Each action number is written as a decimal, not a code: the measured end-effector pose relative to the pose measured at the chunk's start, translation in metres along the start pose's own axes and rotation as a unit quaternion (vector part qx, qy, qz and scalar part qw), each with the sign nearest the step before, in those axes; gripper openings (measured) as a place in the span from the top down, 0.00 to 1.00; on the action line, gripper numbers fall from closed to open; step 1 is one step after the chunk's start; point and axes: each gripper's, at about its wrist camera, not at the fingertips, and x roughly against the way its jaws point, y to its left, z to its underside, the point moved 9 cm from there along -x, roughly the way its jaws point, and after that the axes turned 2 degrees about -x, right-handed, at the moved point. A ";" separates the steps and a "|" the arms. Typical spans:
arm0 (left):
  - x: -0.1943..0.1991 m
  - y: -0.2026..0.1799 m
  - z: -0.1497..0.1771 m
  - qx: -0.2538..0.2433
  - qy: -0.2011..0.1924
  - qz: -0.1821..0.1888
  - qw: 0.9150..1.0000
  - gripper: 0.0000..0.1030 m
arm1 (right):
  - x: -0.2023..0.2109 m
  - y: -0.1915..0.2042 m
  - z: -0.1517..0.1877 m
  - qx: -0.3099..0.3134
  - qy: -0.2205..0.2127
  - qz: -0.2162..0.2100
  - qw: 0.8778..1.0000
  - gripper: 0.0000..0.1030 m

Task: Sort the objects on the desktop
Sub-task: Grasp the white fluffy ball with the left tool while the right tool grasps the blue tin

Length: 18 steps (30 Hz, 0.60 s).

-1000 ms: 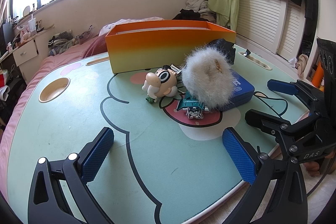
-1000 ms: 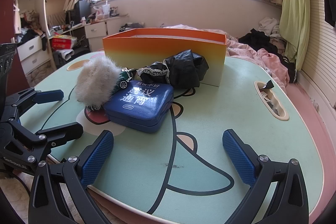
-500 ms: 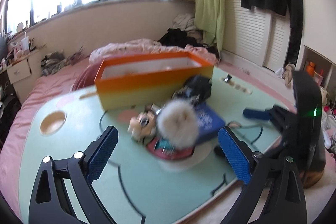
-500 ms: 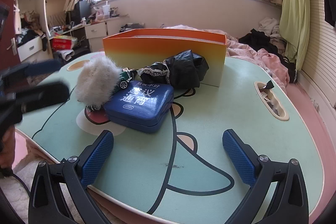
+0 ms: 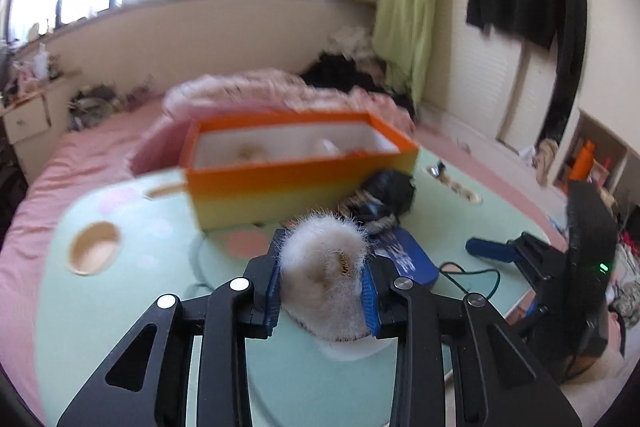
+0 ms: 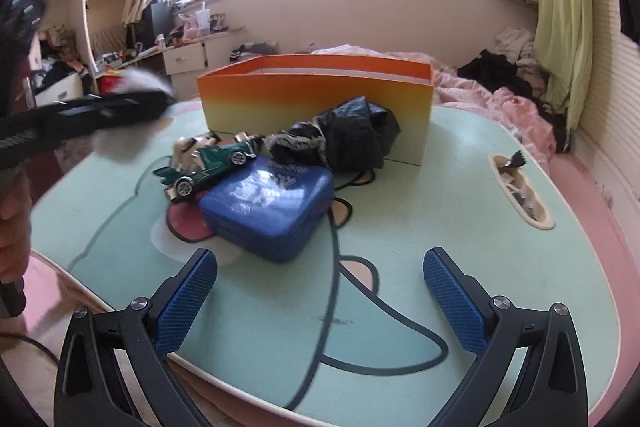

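A fluffy white ball [image 5: 320,267] sits between the blue pads of my left gripper [image 5: 322,279], whose jaws are closing and squeeze its fur; it hangs above the green table [image 6: 440,207]. In the right wrist view that gripper [image 6: 120,107] is a blurred shape at the left. A green toy car [image 6: 208,167] leans on a blue tin [image 6: 272,203], with a small figurine [image 6: 186,149] behind it. A black cloth bundle [image 6: 348,135] lies against the orange box [image 6: 316,95]. My right gripper [image 6: 320,291] is open near the front edge, holding nothing.
The table has a round hollow [image 5: 94,247] at the left and a long slot [image 6: 520,191] with small bits at the right. A pink bed lies behind the box. A person's hand [image 6: 12,219] shows at the left edge.
My left gripper has shut on the fluffy white ball and lifted it off the toy car and tin, which now show uncovered. The right gripper has stayed still.
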 end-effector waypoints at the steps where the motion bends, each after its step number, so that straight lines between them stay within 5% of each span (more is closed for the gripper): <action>1: 0.008 0.005 -0.003 0.006 -0.008 0.000 1.000 0.67 | 0.001 0.002 -0.005 -0.003 -0.004 -0.003 1.000 0.00; 9: 0.034 0.031 -0.008 0.026 -0.034 -0.018 0.999 0.67 | -0.025 0.034 -0.035 0.004 0.042 -0.018 0.999 0.00; 14: 0.027 0.023 -0.004 0.018 -0.026 -0.010 0.999 0.67 | -0.058 0.023 -0.035 -0.034 0.100 0.015 0.994 0.00; 16: 0.025 0.019 -0.002 0.014 -0.022 -0.006 1.000 0.67 | -0.058 0.022 -0.037 -0.034 0.096 0.014 0.995 0.15; 18: 0.024 0.017 -0.001 0.012 -0.020 -0.005 1.000 0.67 | -0.054 0.024 -0.037 -0.019 0.087 0.023 0.996 0.17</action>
